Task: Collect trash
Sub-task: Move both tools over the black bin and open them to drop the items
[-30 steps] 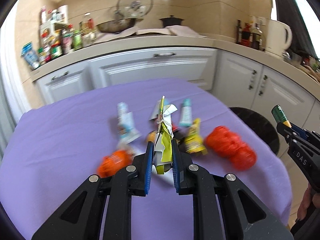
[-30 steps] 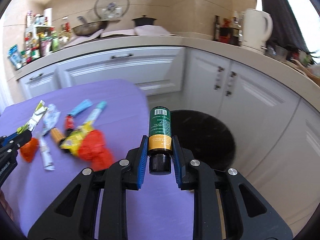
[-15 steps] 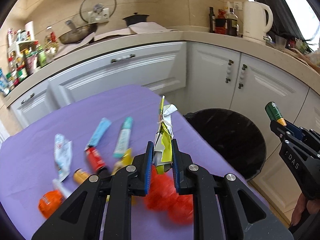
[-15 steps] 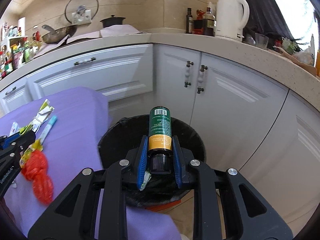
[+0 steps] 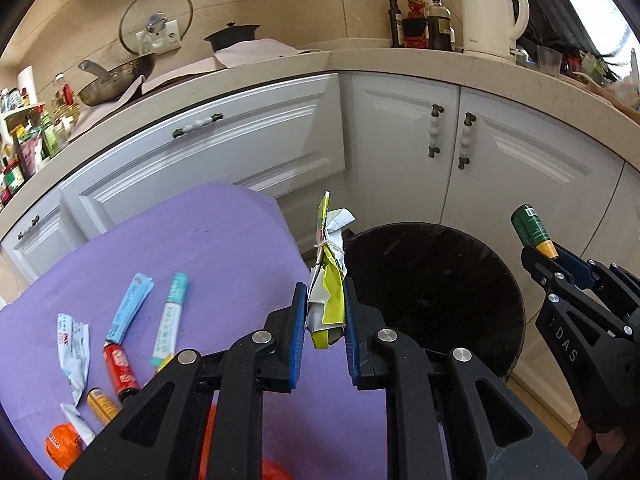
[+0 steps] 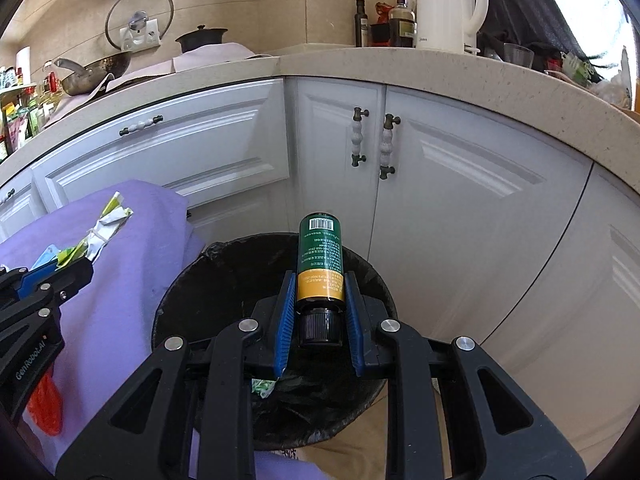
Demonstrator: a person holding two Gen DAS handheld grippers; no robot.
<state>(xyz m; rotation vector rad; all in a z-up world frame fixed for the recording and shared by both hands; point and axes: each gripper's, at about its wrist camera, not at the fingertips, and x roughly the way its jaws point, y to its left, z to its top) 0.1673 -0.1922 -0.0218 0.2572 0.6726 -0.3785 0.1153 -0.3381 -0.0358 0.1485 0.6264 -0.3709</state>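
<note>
The left gripper (image 5: 325,312) has its blue pads nipped on a tied bundle of wrappers (image 5: 329,276), which stands up at the edge of the purple tablecloth (image 5: 208,248), just beside the black-lined bin (image 5: 436,280). The right gripper (image 6: 319,300) is clamped on a green and yellow bottle (image 6: 321,260), cap toward the camera, directly over that bin's mouth. More trash lies on the cloth to the left: a blue tube (image 5: 130,312), a teal tube (image 5: 171,320), a red tube (image 5: 119,370) and an orange wrapper (image 5: 60,442).

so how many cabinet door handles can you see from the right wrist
4: two side by side on the corner doors, one on the long drawer, one far left. Others may be hidden.
</note>
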